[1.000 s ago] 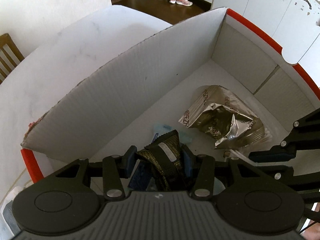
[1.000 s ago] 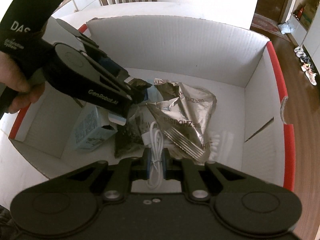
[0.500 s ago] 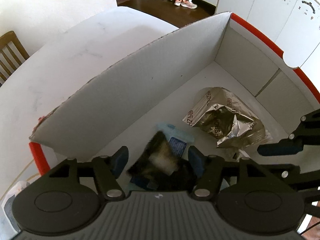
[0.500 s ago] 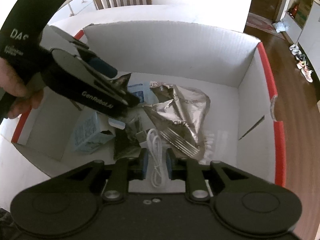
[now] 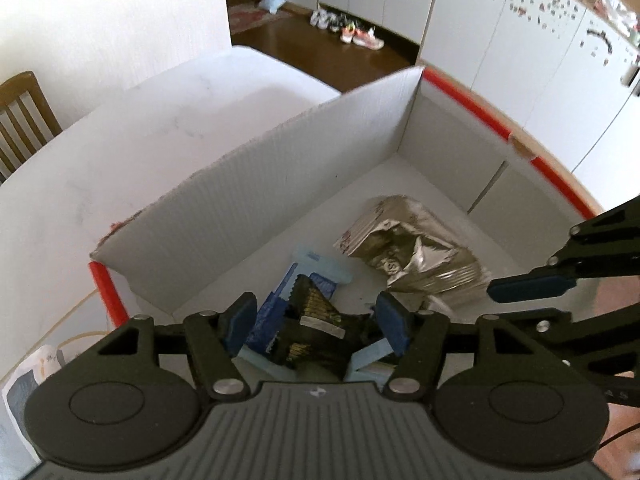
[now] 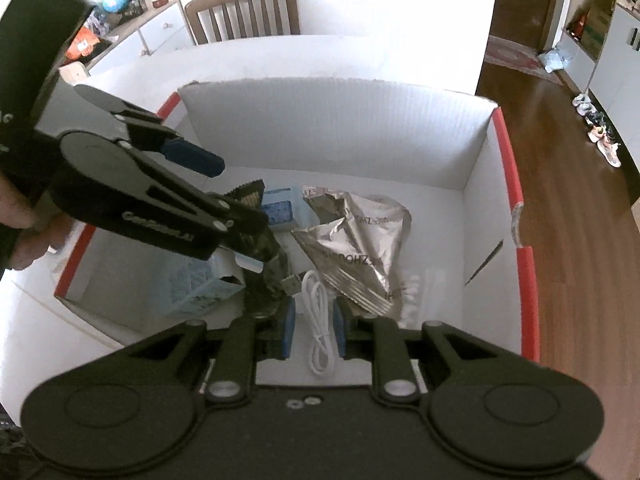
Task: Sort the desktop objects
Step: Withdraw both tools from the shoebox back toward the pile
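Observation:
A white cardboard box (image 5: 260, 200) with red edges holds the sorted things. My left gripper (image 5: 316, 320) hangs open above a dark gold-patterned packet (image 5: 316, 332), which lies loose on blue packets (image 5: 316, 264) with neither pad touching it. My right gripper (image 6: 314, 320) is open a little, and a coiled white cable (image 6: 316, 292) lies on the box floor between its jaws, untouched. Beside the cable a metal fork (image 6: 356, 284) rests on a crumpled silver bag (image 6: 360, 232). The left gripper (image 6: 236, 192) shows at the left of the right wrist view, and a right finger (image 5: 528, 284) at the right edge of the left wrist view.
A light blue carton (image 6: 196, 284) lies in the box's left corner and white cotton swabs (image 6: 412, 296) near its right wall. The box stands on a white table (image 5: 120, 140). A wooden chair (image 6: 244, 12) stands beyond it. A hand (image 6: 24, 236) holds the left gripper.
My left jaws opened and let go of the dark packet, which dropped onto the blue packets; that gripper rose. My right jaws opened off the white cable and lifted slightly.

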Demonstrator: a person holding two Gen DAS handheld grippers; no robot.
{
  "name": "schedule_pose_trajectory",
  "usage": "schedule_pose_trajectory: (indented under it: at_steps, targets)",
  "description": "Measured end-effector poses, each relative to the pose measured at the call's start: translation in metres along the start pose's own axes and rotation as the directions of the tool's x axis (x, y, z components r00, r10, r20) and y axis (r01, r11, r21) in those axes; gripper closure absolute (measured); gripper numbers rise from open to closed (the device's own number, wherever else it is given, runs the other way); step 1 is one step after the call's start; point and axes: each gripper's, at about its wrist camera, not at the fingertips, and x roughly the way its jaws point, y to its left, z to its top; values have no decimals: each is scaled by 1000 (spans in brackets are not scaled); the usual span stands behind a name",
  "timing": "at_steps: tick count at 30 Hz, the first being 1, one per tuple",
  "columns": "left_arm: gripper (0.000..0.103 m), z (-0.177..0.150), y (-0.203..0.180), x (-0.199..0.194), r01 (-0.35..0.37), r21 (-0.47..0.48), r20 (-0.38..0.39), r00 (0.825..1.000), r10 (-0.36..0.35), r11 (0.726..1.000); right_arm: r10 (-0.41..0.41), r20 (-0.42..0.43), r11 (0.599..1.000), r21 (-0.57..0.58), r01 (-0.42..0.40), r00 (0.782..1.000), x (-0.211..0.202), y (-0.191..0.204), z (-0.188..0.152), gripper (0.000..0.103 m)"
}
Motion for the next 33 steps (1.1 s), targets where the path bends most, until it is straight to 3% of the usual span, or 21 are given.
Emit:
schedule_pose_trajectory:
  at_steps: [9, 13, 23, 30, 33]
  targets:
    - [38, -9, -9, -28, -6, -28, 83, 997, 8, 1000, 3, 18, 1000, 5, -3, 1000, -8, 4, -5, 80]
    - [28, -17, -10, -39, -7, -31, 111, 994, 11, 999, 6, 25, 1000, 1, -7, 1000, -10, 7, -8, 72]
    - [22, -31, -13, -59, -1, -47, 156, 988, 8, 999, 8, 39, 1000, -9, -7, 999, -17, 16, -13, 61]
    - [16, -40, -13, -69, 12, -57, 198, 980, -1, 998, 10, 82, 1000, -13, -9, 997, -27, 23, -14, 40]
    - [2, -44, -12, -73, 11, -64, 212, 977, 3, 998, 18, 100, 1000, -21, -16, 995, -30, 28, -16, 31]
